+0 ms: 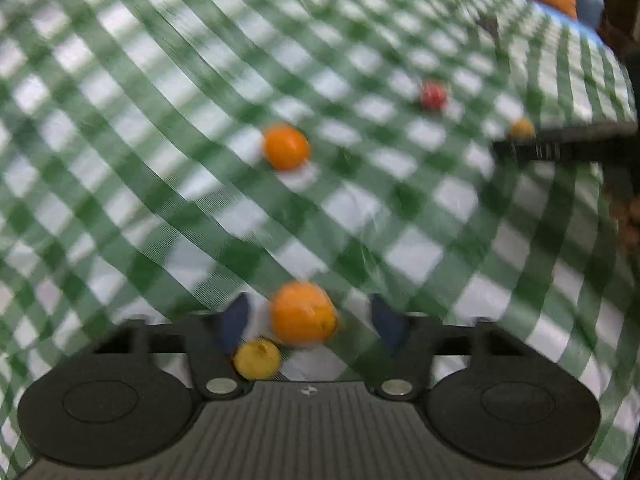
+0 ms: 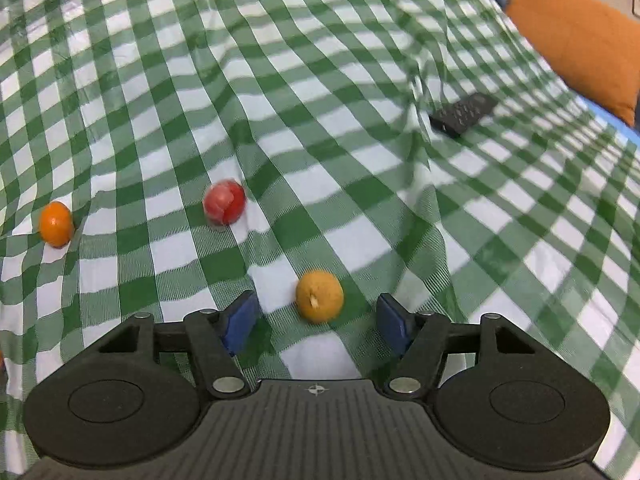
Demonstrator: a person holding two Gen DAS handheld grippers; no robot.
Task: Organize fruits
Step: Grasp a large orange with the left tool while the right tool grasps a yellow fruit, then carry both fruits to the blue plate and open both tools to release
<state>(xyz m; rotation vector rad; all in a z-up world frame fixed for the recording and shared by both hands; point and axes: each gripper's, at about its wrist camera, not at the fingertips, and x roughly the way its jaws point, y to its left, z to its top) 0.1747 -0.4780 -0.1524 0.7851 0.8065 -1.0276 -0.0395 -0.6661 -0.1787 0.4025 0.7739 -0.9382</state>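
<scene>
- Cloth (image 2: 320,80) in green and white checks covers the whole surface, rumpled in folds (the left wrist view is smeared by blur).
- Left gripper (image 1: 312,322) hangs over the cloth with its blue pads (image 1: 234,326) spread wide, released; nothing is clamped.
- An orange (image 1: 304,314) sits between those pads, nearer the left one, though blur hides whether it touches.
- A small yellow fruit (image 1: 257,359) lies just beside the orange, close in by the left finger's base.
- A second orange (image 1: 286,148) rests farther out on the cloth, well apart from the first; a red fruit (image 1: 433,96) and a dull yellow one (image 1: 522,128) lie beyond, toward the right.
- Right gripper (image 2: 318,320) also stands with fingers apart, released, holding nothing.
- A tan-orange fruit (image 2: 319,297) lies on the cloth between its pads (image 2: 240,322), touching neither.
- A red fruit (image 2: 224,202) sits farther ahead to the left, and an orange (image 2: 56,224) lies well off at the left edge.
- A black remote (image 2: 464,113) rests on the cloth far right, near an orange cushion (image 2: 576,40).
</scene>
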